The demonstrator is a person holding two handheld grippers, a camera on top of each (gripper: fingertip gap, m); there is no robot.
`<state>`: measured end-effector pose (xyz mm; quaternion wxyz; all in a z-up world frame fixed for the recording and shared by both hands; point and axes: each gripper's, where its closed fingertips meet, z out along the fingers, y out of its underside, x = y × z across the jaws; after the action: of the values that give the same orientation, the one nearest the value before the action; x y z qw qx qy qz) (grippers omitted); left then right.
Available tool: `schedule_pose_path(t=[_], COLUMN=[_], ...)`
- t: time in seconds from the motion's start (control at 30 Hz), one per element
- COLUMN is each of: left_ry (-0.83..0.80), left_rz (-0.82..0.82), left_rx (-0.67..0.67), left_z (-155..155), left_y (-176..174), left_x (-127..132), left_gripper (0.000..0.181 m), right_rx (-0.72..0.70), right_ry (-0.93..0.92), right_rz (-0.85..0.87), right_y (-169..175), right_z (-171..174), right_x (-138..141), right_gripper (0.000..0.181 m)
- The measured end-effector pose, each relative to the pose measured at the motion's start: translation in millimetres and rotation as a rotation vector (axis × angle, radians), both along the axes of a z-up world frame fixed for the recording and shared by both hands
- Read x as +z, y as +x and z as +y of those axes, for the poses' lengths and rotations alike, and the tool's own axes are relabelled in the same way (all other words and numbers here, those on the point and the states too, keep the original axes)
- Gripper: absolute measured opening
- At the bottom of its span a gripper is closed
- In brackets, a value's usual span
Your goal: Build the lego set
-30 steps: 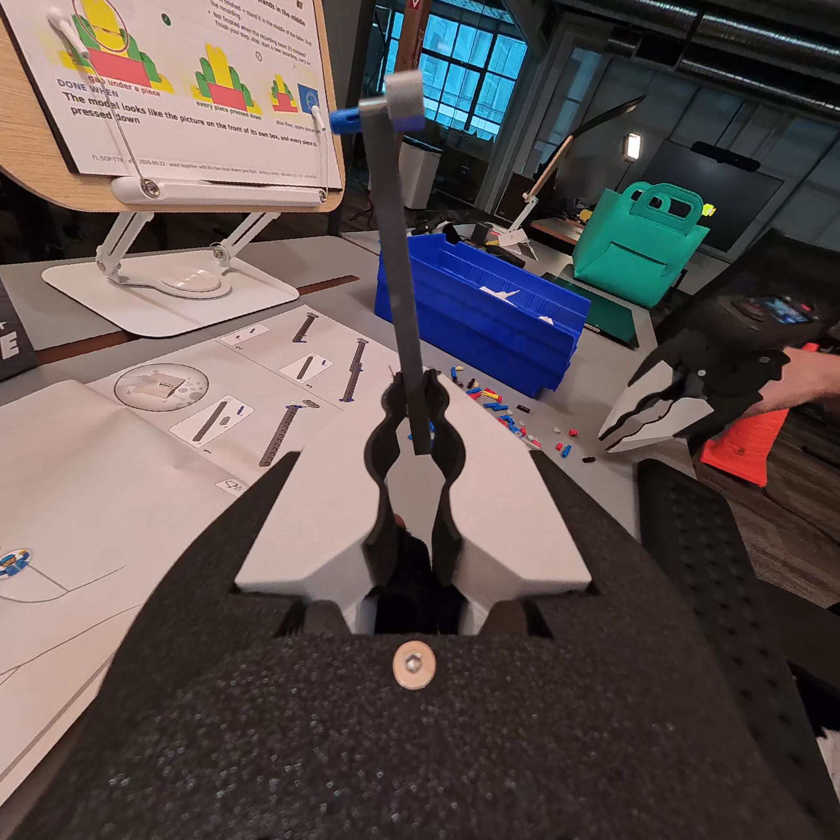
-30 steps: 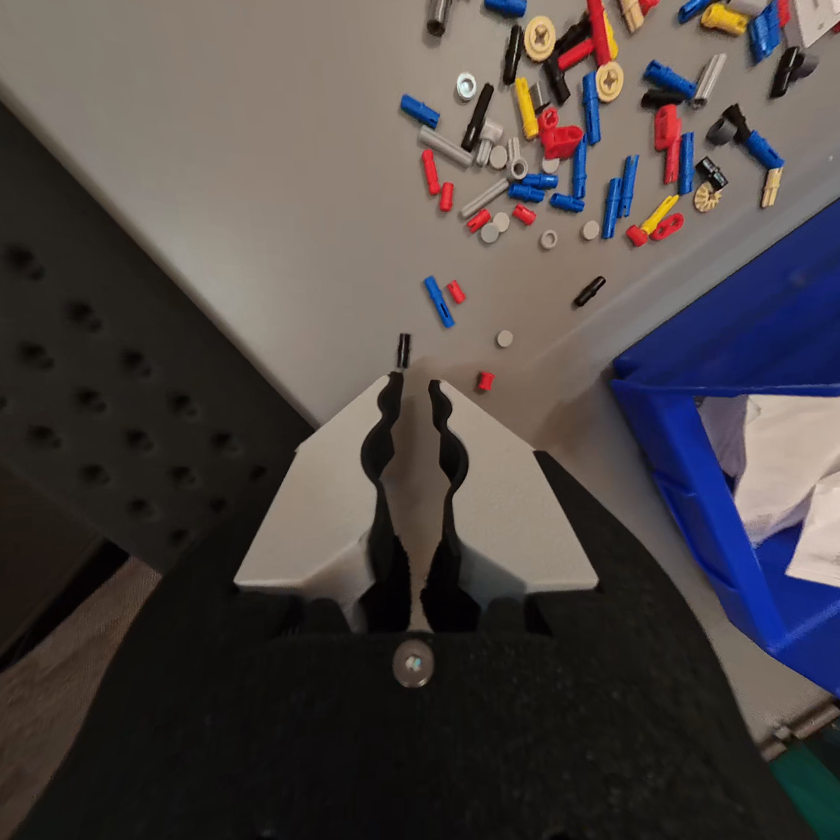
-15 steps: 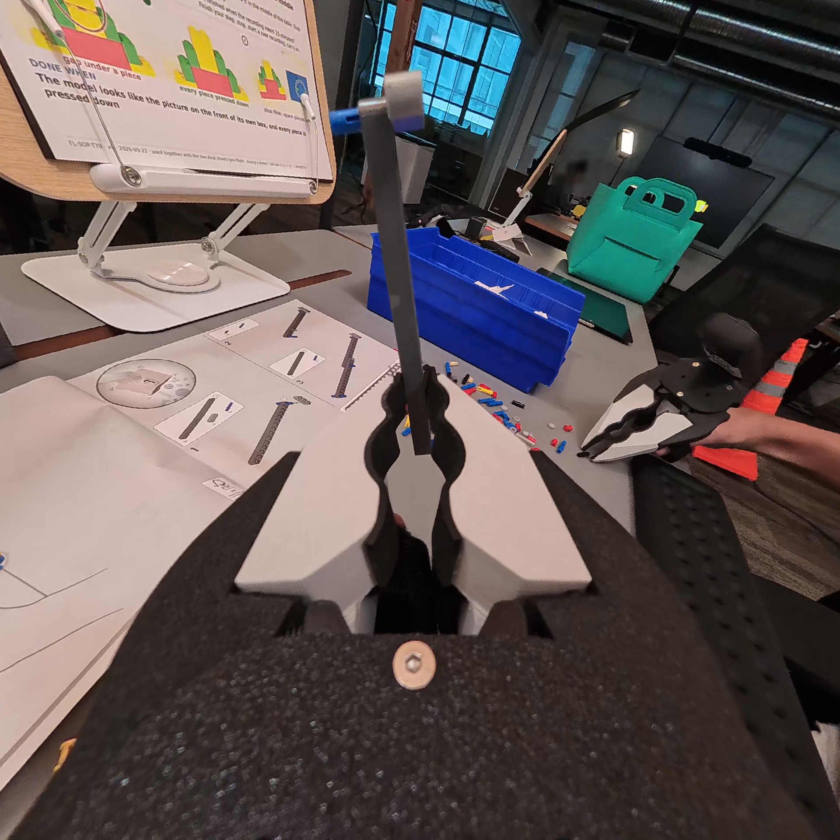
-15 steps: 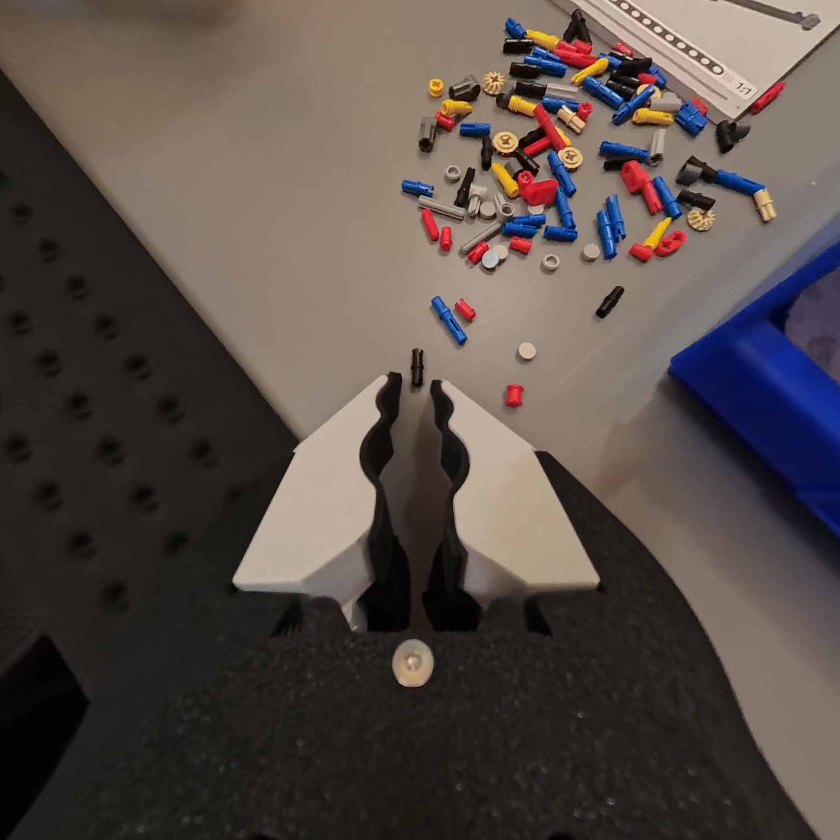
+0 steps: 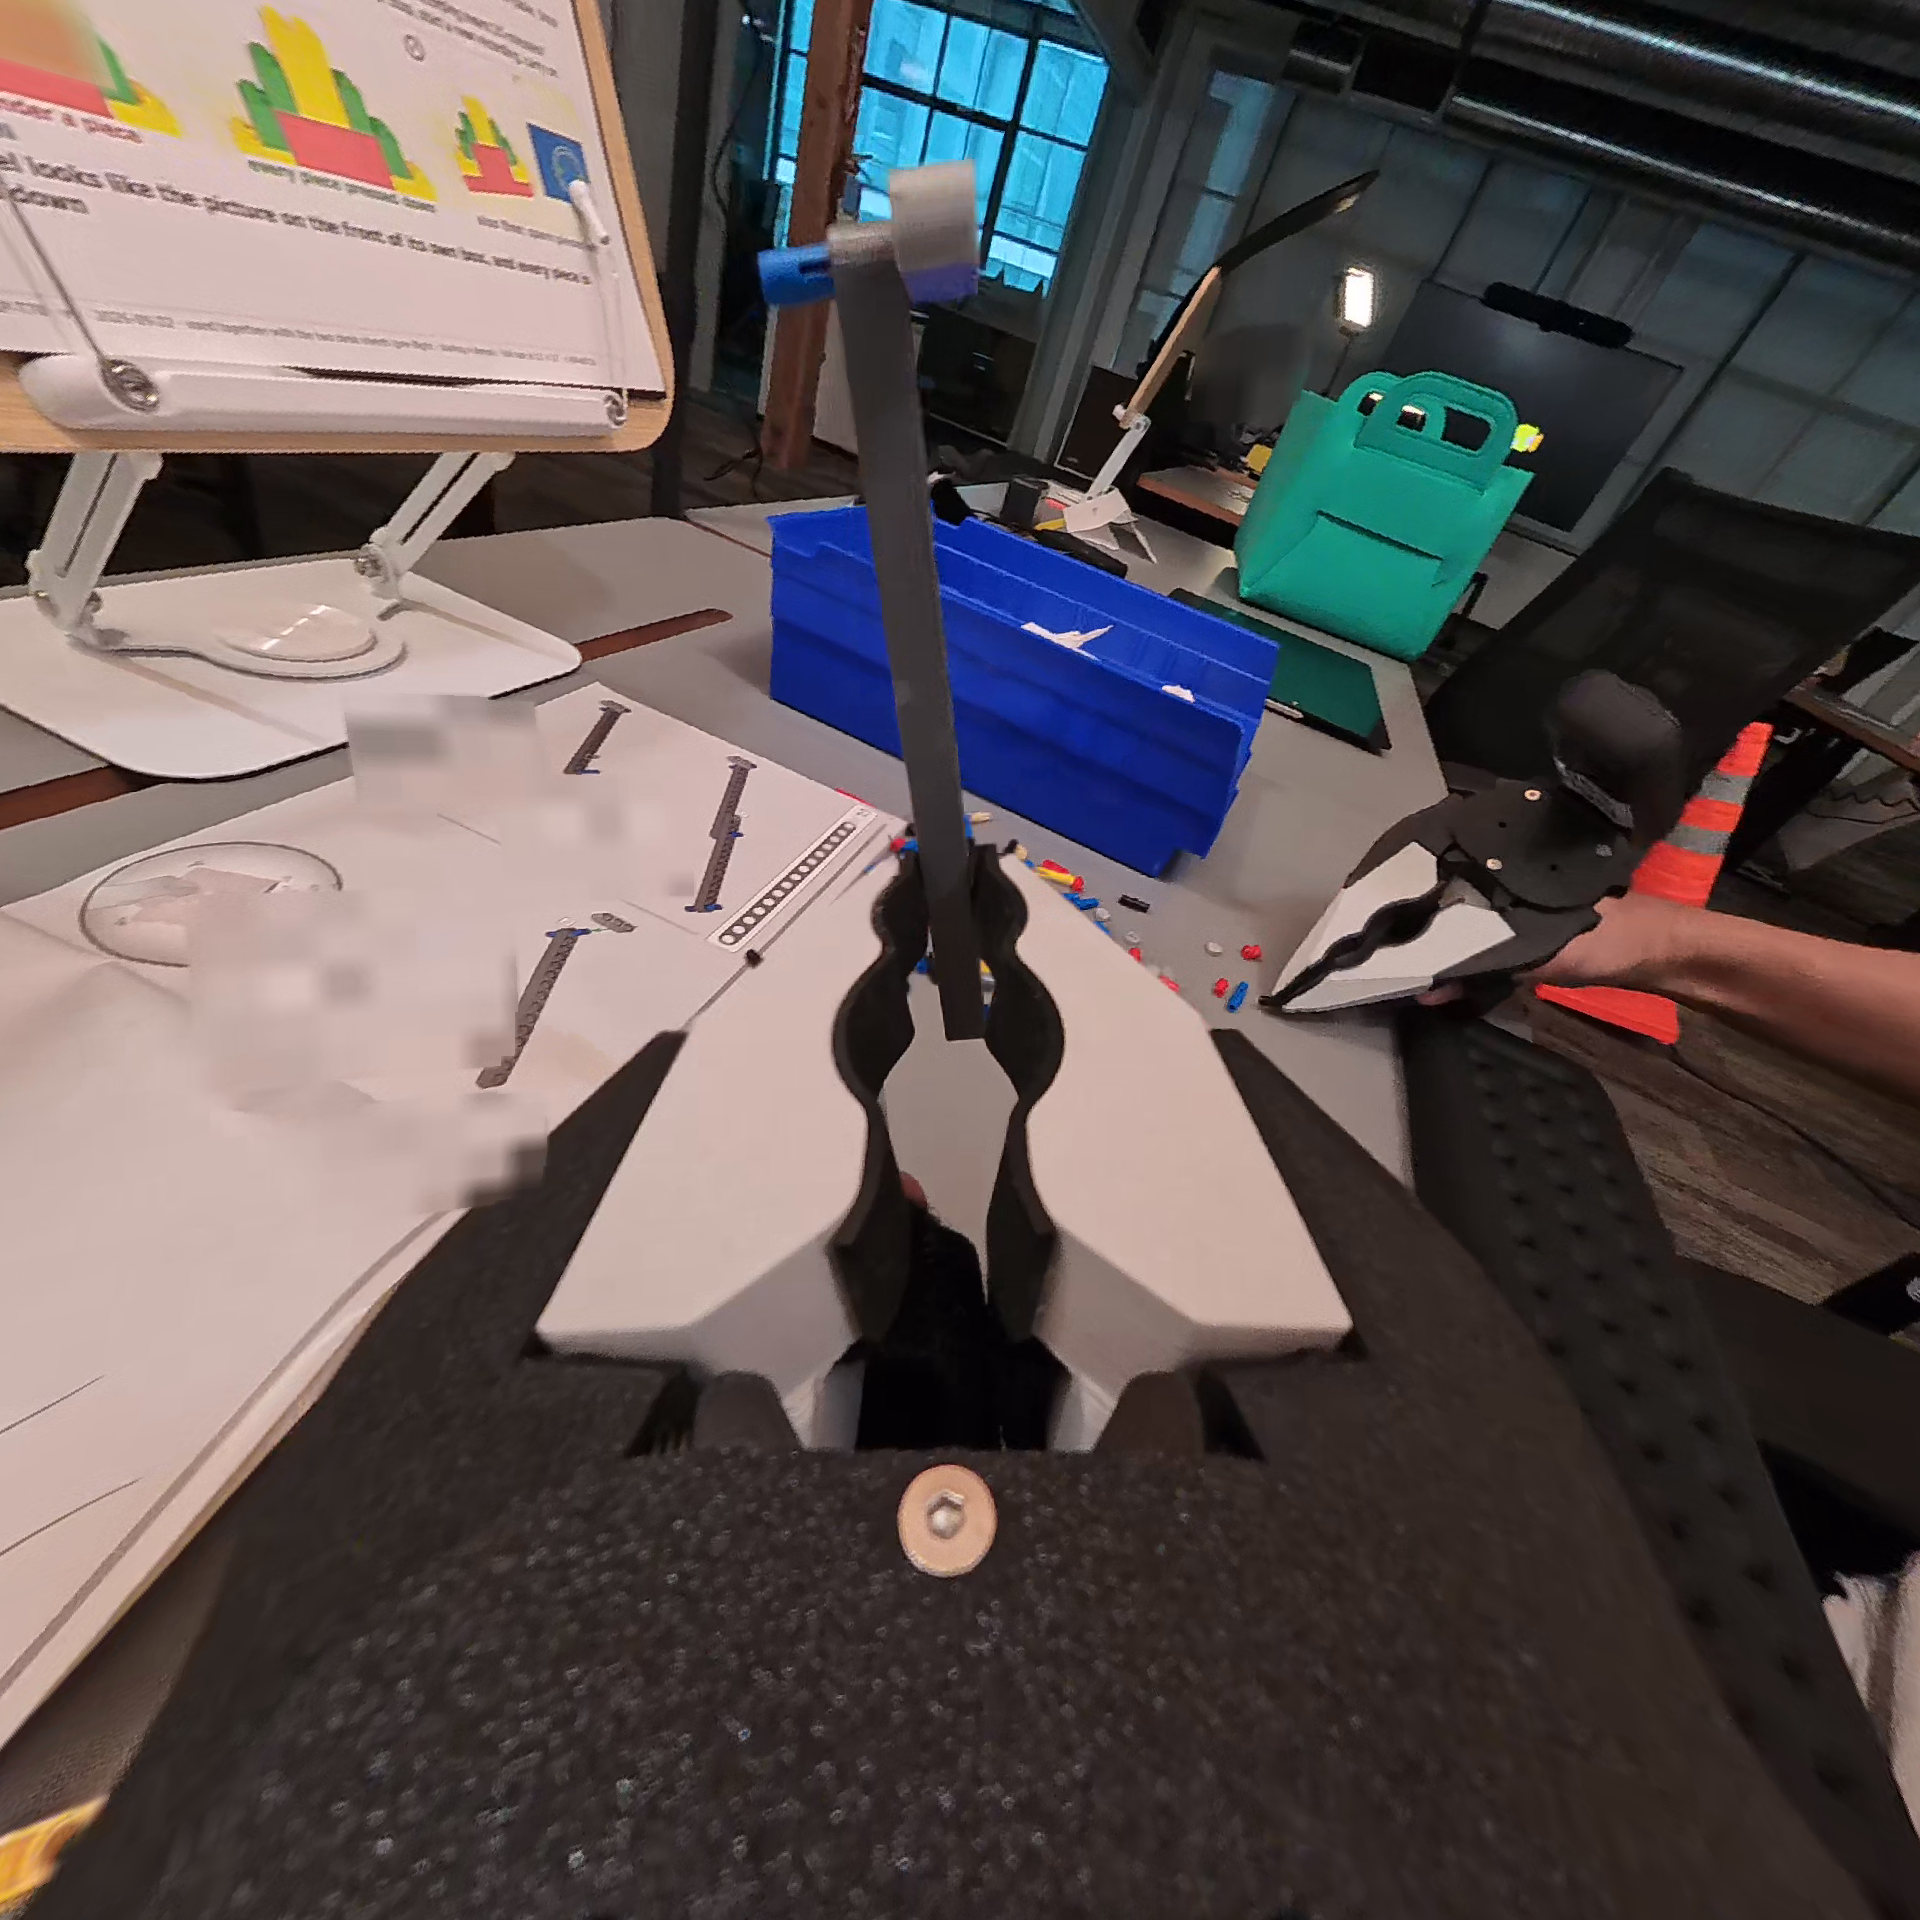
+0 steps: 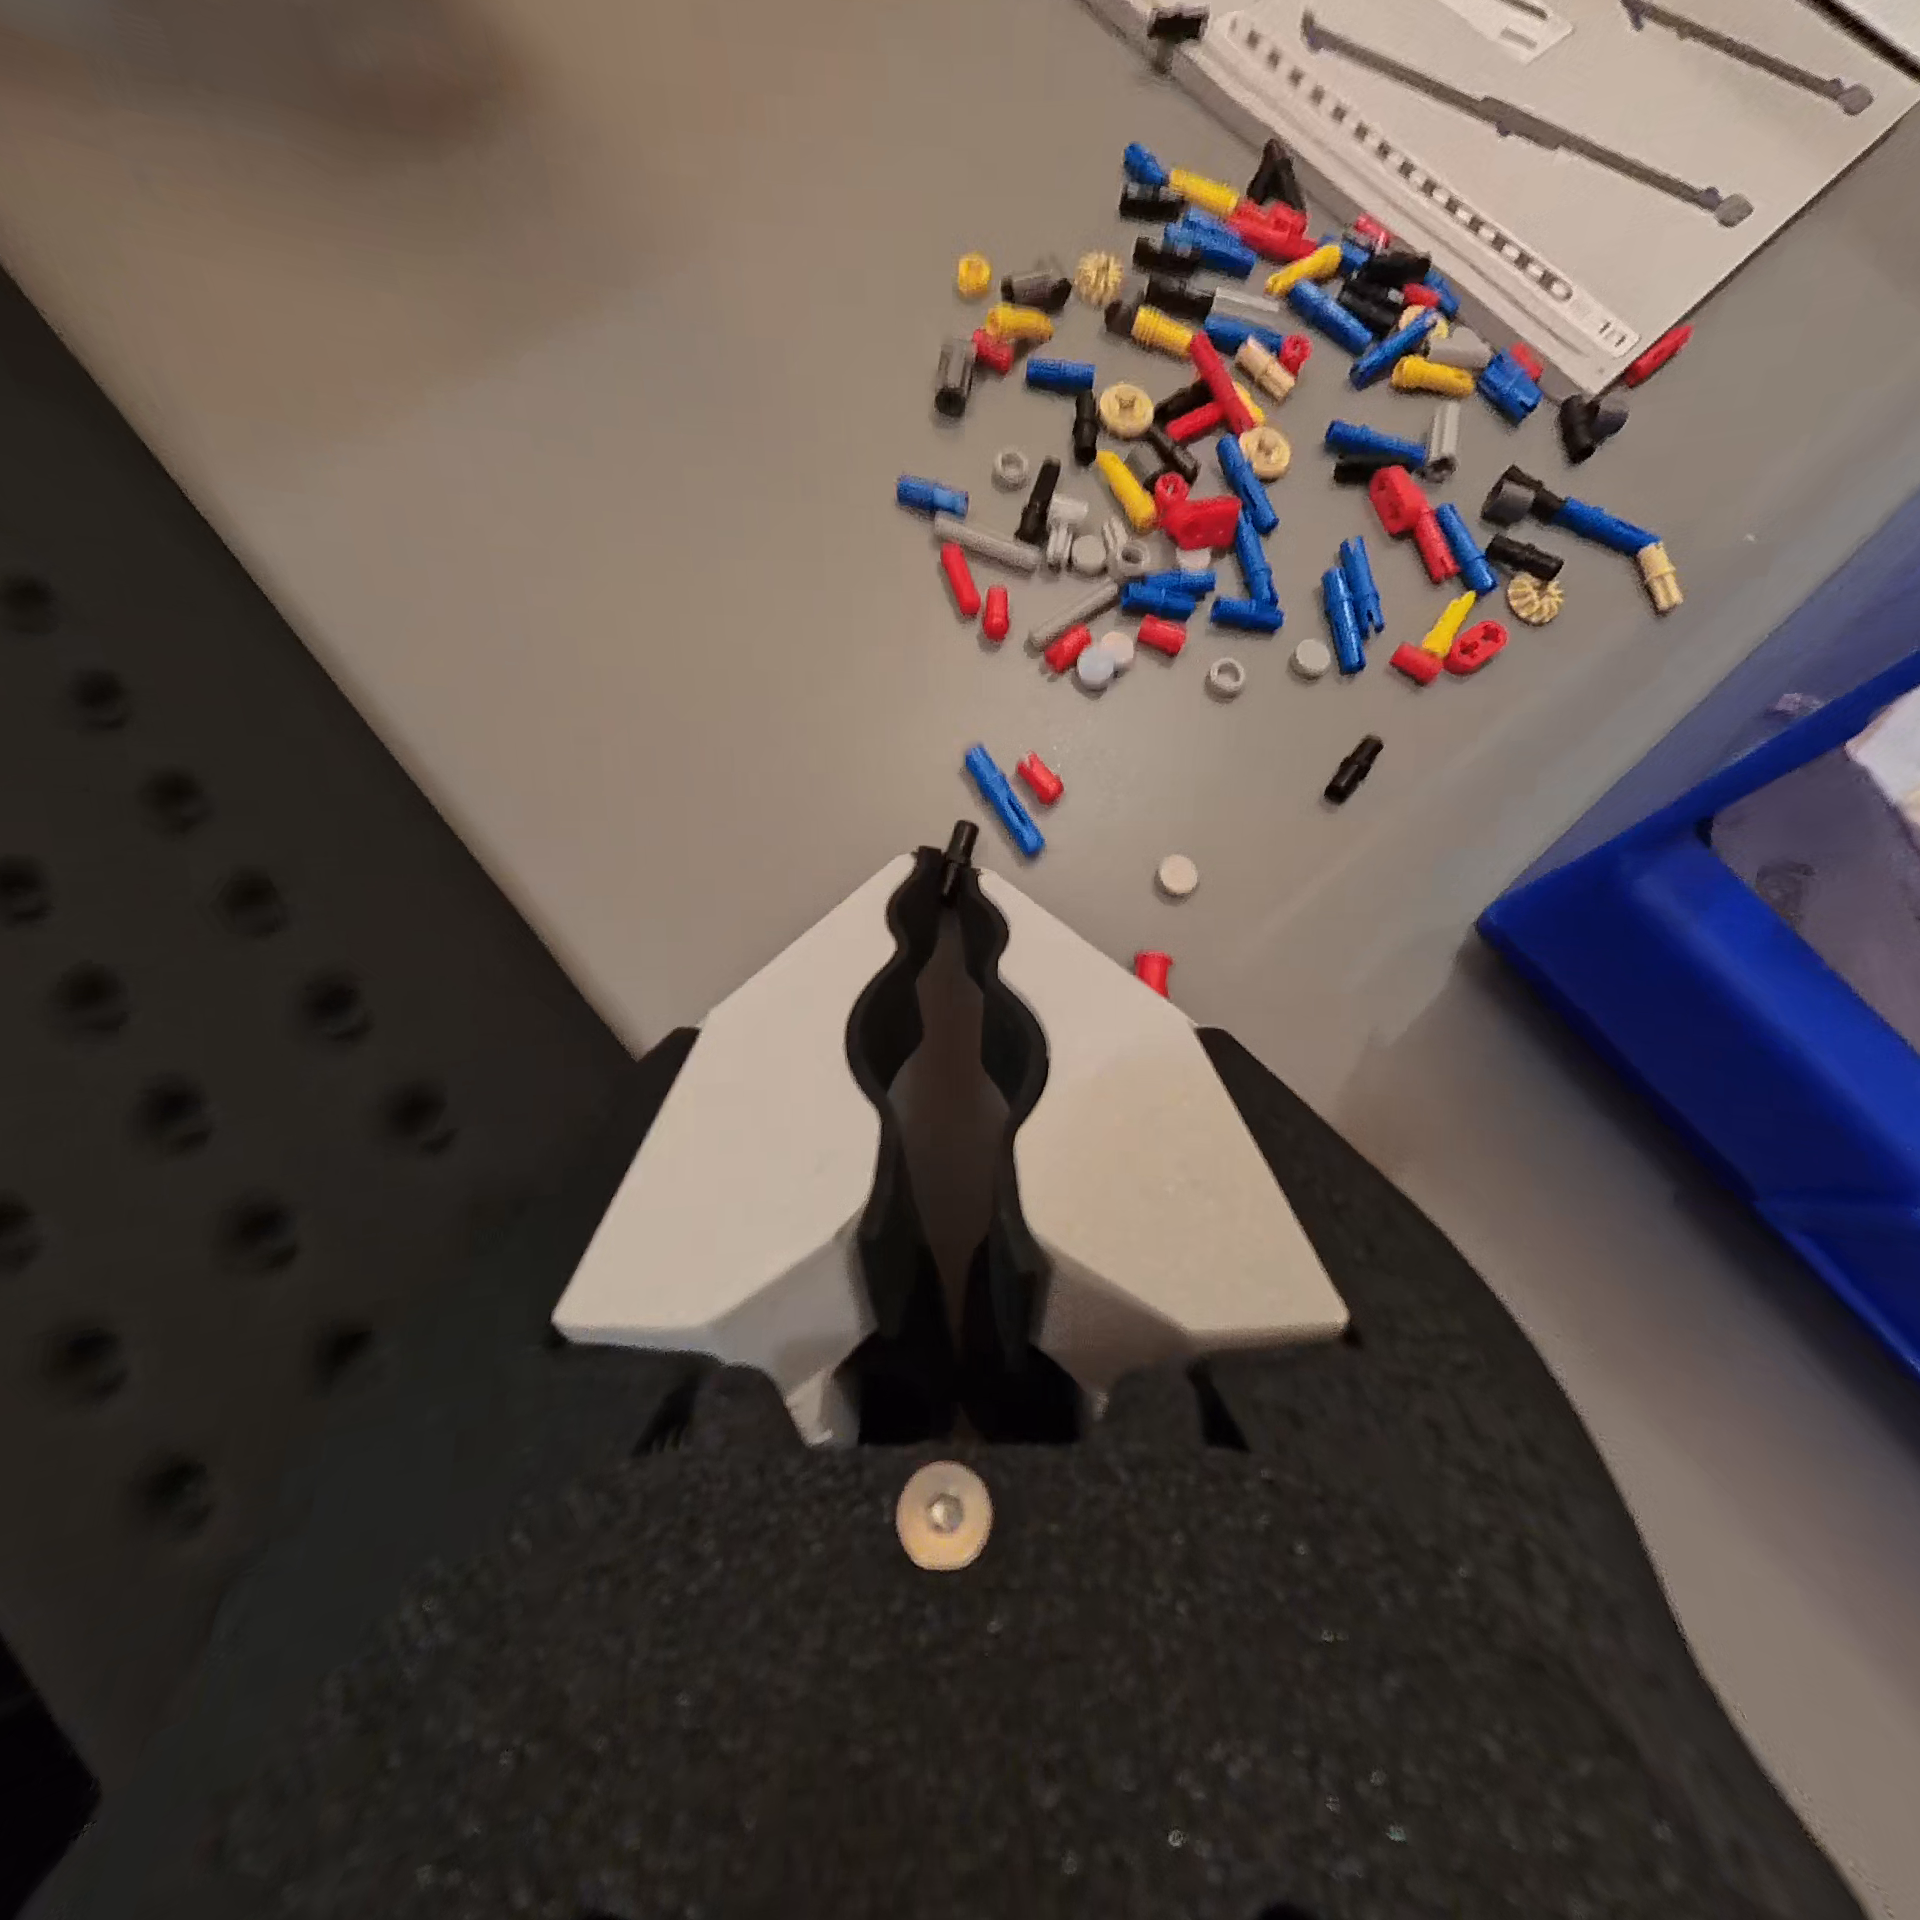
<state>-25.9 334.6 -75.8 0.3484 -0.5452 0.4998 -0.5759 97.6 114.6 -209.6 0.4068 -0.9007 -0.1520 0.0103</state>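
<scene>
1. The left gripper point(image 5: 951, 914) is clamped on a long dark grey beam point(image 5: 902, 582), gripped near its lower end between the fingertips.
2. The beam rises toward 12 o'clock, tilted slightly left, and at its top carries a blue pin point(image 5: 792, 275) sticking out toward 9 o'clock and a light grey piece point(image 5: 933, 218) toward 1 o'clock.
3. The right gripper point(image 6: 948, 868) is pinched on a small black pin point(image 6: 954, 854) at its very tips; the pin's end pokes out toward 12 o'clock.
4. In the left wrist view the right gripper point(image 5: 1283, 997) shows at 3 o'clock, low over the grey table point(image 5: 1299, 894), held by a hand point(image 5: 1621, 940).
5. In the right wrist view, a pile of loose pieces point(image 6: 1257, 436) lies on the table point(image 6: 571, 416) at 1 o'clock: blue, red, yellow, black, grey and tan pins and small gears.
6. Just beyond the right tips lie a blue pin point(image 6: 1003, 800) and a short red pin point(image 6: 1039, 777) side by side; a grey round stud point(image 6: 1176, 875) and a red stub point(image 6: 1151, 971) sit toward 2 o'clock.
7. A lone black pin point(image 6: 1353, 769) lies between the pile and a blue bin point(image 6: 1714, 997) at 3 o'clock.
8. An instruction sheet point(image 6: 1507, 135) touches the pile's far edge at 1 o'clock.
9. In the left wrist view, the sheet point(image 5: 665, 831) spreads toward 10 o'clock, with a stand point(image 5: 312, 665) holding a printed page behind it, and a green bag point(image 5: 1382, 509) at 1 o'clock.
</scene>
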Motion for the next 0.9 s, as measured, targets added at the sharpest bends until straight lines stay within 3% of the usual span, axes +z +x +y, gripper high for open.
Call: schedule_pose_path(t=[0.1,0.23,0.3,0.5,0.6,0.8,0.9], left_ry=[-0.049,-0.179,-0.219,-0.144,-0.111,-0.098,-0.037], left_rz=[-0.036,-0.082,-0.091,-0.068,-0.051,-0.026,0.001], left_rx=[-0.040,-0.108,-0.122,-0.118,-0.120,-0.117,-0.069], left_z=[-9,-18,-20,-23,-26,-30,-22], left_y=[0,0,1,3,3,5,6], left_x=[5,11,12,5,4,-1,-6], left_gripper=[0.007,0.006,0.006,0.006,0.006,0.007,0.007], right_rx=[-0.021,-0.028,-0.046,-0.188,-0.214,-0.201,-0.145], right_ry=[0.062,0.160,0.178,0.185,0.145,0.092,0.030], right_rz=[0.115,0.304,0.412,0.401,0.246,0.179,0.089], right_y=[-27,-99,-130,-147,-141,-140,-124], right_z=[23,83,112,164,172,175,148], right_x=[41,111,128,134,125,122,108], right_gripper=[0.003,0.003,0.003,0.003,0.003,0.003,0.003])
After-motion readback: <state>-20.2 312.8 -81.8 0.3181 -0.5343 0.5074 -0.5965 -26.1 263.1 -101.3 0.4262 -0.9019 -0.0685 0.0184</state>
